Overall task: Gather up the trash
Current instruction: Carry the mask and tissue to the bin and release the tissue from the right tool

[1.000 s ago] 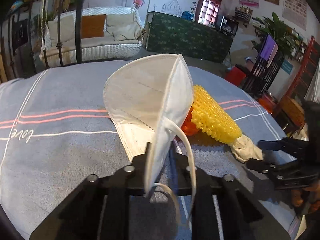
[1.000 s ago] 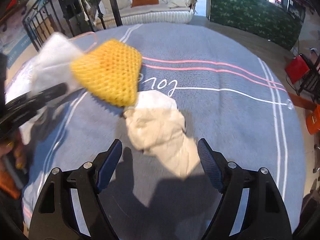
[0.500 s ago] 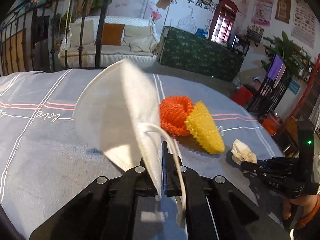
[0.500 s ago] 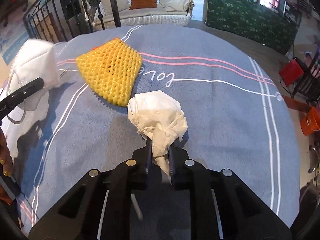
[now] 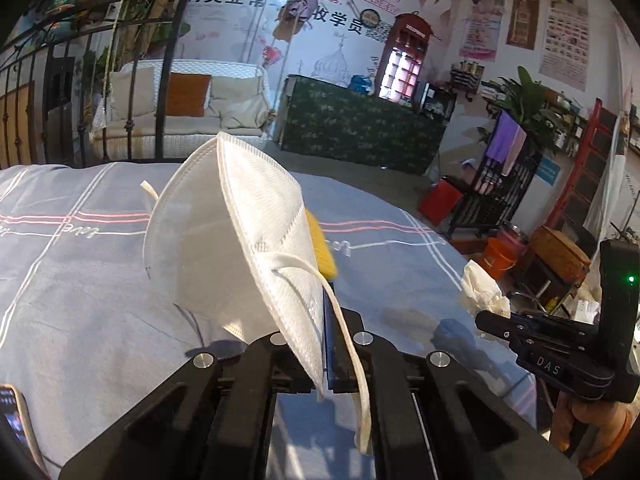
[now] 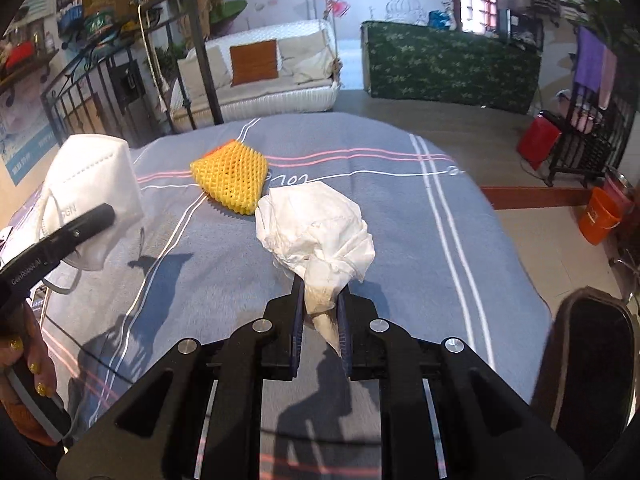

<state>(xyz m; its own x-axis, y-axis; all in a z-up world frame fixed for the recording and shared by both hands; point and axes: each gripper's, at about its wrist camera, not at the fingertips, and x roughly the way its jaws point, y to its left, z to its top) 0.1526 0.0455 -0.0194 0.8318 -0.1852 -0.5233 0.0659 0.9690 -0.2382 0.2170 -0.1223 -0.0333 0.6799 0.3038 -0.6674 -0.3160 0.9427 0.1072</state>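
My left gripper [image 5: 318, 344] is shut on a white face mask [image 5: 236, 248] and holds it above the grey-blue tablecloth [image 5: 80, 280]; the mask also shows in the right wrist view [image 6: 92, 196]. My right gripper [image 6: 320, 312] is shut on a crumpled white tissue [image 6: 320, 228], lifted off the cloth; the tissue also shows in the left wrist view [image 5: 482, 290]. A yellow foam fruit net [image 6: 232, 180] lies on the table beyond the tissue. In the left wrist view the mask hides most of the net [image 5: 320, 248].
A dark bin rim [image 6: 596, 360] shows at the table's right edge. A phone [image 5: 16, 424] lies at the near left corner. Beyond the table stand an orange bucket [image 6: 604, 216], a red box [image 6: 538, 142], a black rack [image 5: 496, 184] and a sofa [image 6: 260, 76].
Both grippers have risen and pulled back with their loads. The right gripper closed on the tissue about a second ago and lifted it off the cloth. The mask is higher.
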